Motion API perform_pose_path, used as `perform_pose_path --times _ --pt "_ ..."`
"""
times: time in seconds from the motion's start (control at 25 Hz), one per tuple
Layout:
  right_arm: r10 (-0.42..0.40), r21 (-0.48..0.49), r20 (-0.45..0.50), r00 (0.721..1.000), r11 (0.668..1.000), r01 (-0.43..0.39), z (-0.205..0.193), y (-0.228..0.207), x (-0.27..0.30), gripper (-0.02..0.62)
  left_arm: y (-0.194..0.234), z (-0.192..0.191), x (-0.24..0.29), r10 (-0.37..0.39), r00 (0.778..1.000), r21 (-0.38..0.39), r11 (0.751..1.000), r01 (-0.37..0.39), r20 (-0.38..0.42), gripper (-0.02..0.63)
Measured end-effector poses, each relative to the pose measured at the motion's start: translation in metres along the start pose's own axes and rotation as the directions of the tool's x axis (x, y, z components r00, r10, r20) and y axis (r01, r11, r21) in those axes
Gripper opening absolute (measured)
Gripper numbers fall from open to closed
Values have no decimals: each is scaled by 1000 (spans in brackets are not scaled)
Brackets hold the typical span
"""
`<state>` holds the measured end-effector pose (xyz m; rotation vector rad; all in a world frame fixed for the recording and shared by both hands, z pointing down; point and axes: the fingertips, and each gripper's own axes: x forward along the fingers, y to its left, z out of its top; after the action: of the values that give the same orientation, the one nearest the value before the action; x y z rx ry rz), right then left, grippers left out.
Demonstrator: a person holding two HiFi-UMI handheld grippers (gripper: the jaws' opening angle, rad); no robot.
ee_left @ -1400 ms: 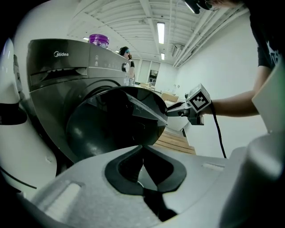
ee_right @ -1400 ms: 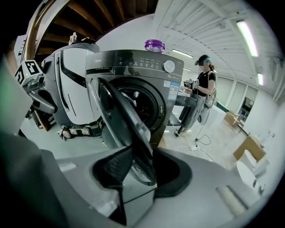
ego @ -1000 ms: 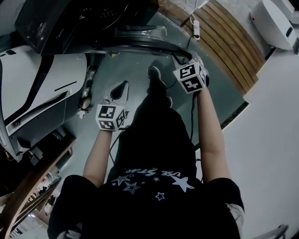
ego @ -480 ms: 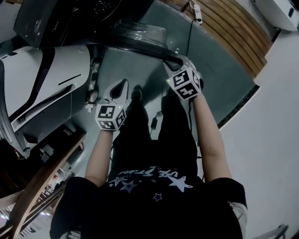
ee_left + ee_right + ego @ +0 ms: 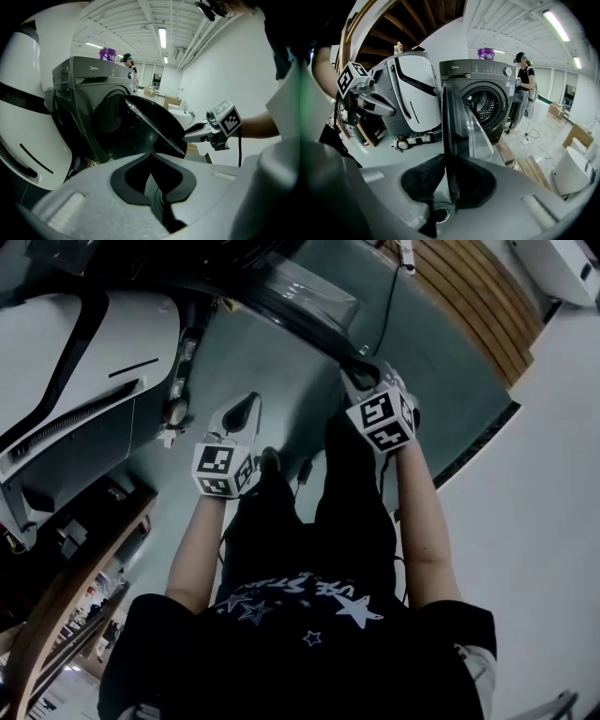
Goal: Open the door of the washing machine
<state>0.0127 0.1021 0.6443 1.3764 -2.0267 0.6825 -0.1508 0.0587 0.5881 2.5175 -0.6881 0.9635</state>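
Grey door (image 5: 448, 117) pinched by right hand-held gripper (image 5: 446, 161), jaws just closing, arm outstretched | left hand-held gripper (image 5: 151, 157) pressed together, empty

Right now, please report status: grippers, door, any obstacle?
Left gripper shut, empty. Right gripper jaws just closing on door edge. Door stands wide open. No obstacle seen.

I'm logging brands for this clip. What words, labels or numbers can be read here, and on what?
Nothing reads clearly.
Washer brand mark, top panel: too small to read.
Shirt white print with stars: upside down, blurred, unreadable.
Marker cubes: black-and-white patterns, no words.
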Motion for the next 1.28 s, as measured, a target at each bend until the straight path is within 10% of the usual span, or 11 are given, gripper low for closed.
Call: perform_pose_path --times 1.28 --pt "-192 309 -24 981 932 190 59 270 79 84 156 -185 -209 47 991 -101 994 -34 128 12"
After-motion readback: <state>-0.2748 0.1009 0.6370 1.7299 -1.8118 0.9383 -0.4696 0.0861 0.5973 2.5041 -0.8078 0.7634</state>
